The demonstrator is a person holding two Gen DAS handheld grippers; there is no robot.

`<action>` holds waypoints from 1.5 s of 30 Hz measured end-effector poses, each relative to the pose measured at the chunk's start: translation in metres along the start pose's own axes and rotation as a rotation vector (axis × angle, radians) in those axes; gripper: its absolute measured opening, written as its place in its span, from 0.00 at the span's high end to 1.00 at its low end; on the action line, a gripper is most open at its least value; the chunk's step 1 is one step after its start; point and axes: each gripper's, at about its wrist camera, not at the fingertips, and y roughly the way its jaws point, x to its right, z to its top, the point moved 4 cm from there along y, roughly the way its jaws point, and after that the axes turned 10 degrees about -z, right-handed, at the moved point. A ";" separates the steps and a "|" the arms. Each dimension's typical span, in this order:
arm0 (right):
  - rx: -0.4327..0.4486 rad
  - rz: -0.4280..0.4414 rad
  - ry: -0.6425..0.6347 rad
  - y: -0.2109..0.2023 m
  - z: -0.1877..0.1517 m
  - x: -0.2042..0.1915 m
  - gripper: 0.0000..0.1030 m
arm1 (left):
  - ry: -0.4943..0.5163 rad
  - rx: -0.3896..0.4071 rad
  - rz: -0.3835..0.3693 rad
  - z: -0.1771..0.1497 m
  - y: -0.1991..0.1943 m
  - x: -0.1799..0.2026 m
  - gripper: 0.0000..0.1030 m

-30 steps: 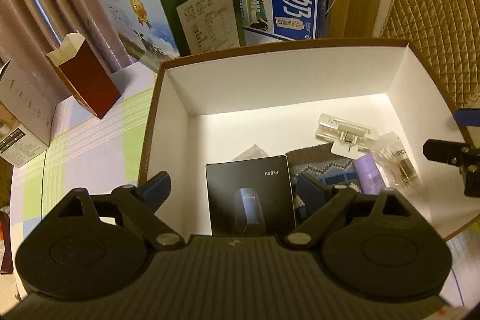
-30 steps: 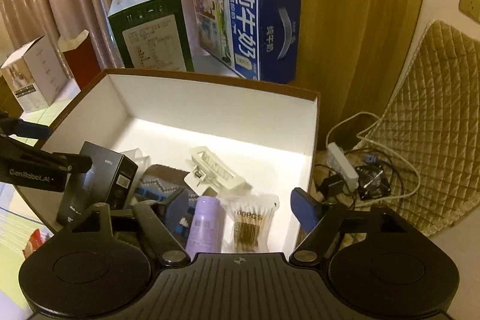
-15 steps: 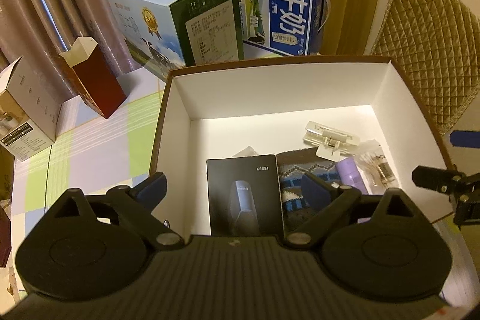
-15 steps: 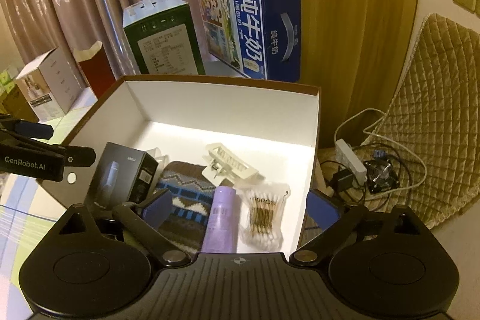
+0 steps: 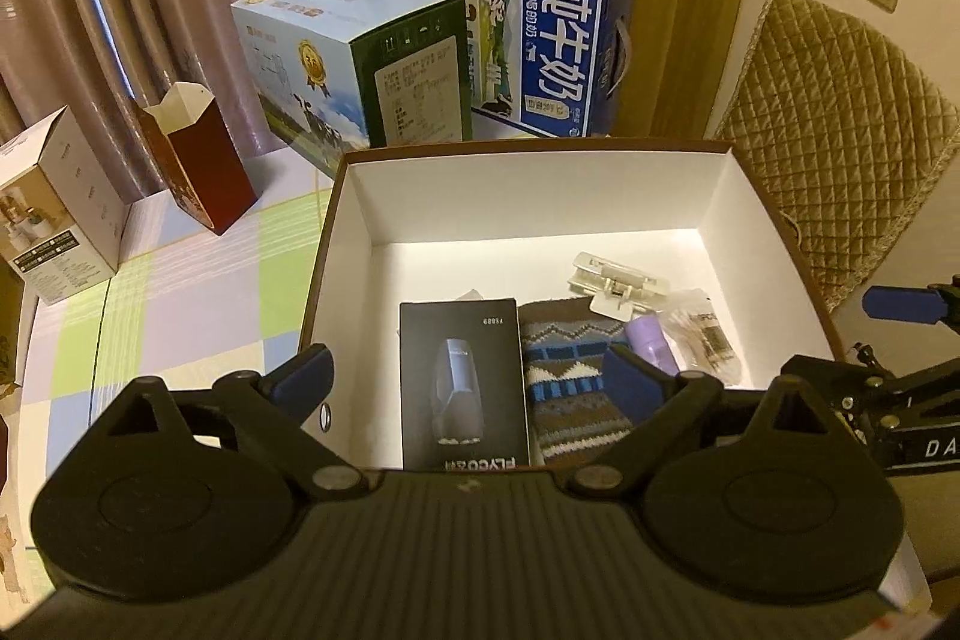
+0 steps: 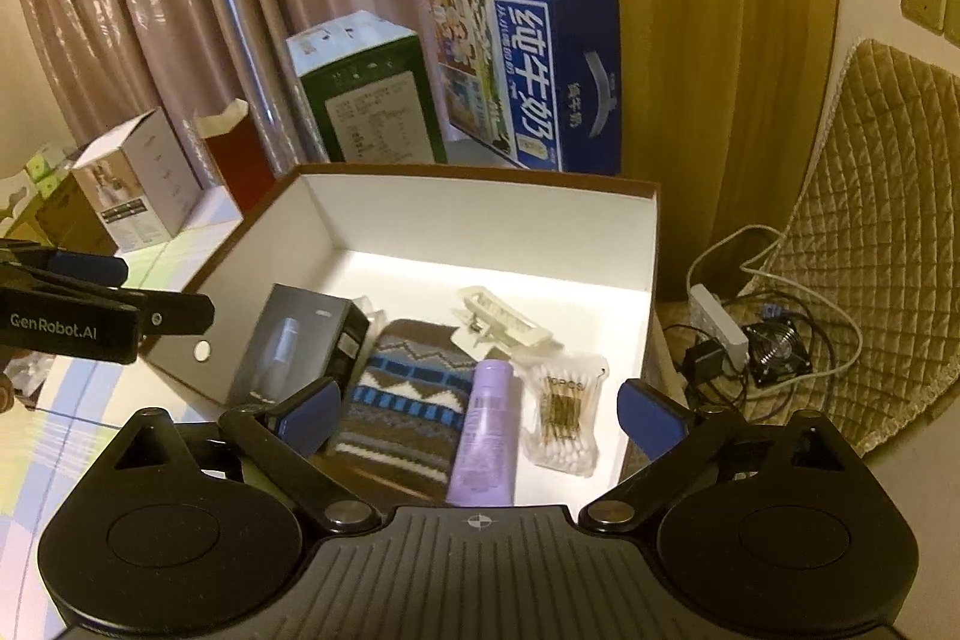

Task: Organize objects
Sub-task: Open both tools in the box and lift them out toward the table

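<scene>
On the tabletop (image 5: 198, 280), left of the storage box (image 5: 336, 244), stand a white carton (image 5: 60, 214) and an open red carton (image 5: 198, 166); two milk cartons stand behind the box.

Left gripper (image 5: 468, 370): jaws wide, nothing between them. It hangs above the near left part of the box, directly over the black shaver box (image 5: 462, 382). That item lies flat, long axis running away from the jaws, in line with the pointing direction.

Next to the right lies the knitted pouch (image 6: 402, 394), touching the shaver box, its long axis also running front to back. Beside it is the lilac tube (image 6: 489, 424), cap end toward the far wall. Behind these sits the clear hair clip (image 6: 504, 319), lying crosswise.

Right gripper (image 6: 477, 409): jaws wide and empty. The tube and the cotton swab pack (image 6: 561, 412) lie below the gap, untouched.

All visible task items are already in the box, grouped along its near wall; the far half is bare. Judgement: the right hand is nearer the tube and swabs, the left nearer the shaver box. Any further item must come from outside the box.
</scene>
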 end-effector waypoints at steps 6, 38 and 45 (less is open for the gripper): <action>0.013 0.017 -0.005 -0.018 -0.006 -0.009 0.06 | -0.019 0.021 -0.004 -0.013 -0.023 0.002 0.08; -0.025 0.068 -0.013 -0.085 -0.073 -0.044 0.06 | -0.163 -0.007 0.028 -0.127 -0.117 -0.017 0.08; -0.048 0.087 -0.024 -0.088 -0.085 -0.054 0.06 | -0.175 -0.026 0.029 -0.141 -0.120 -0.018 0.08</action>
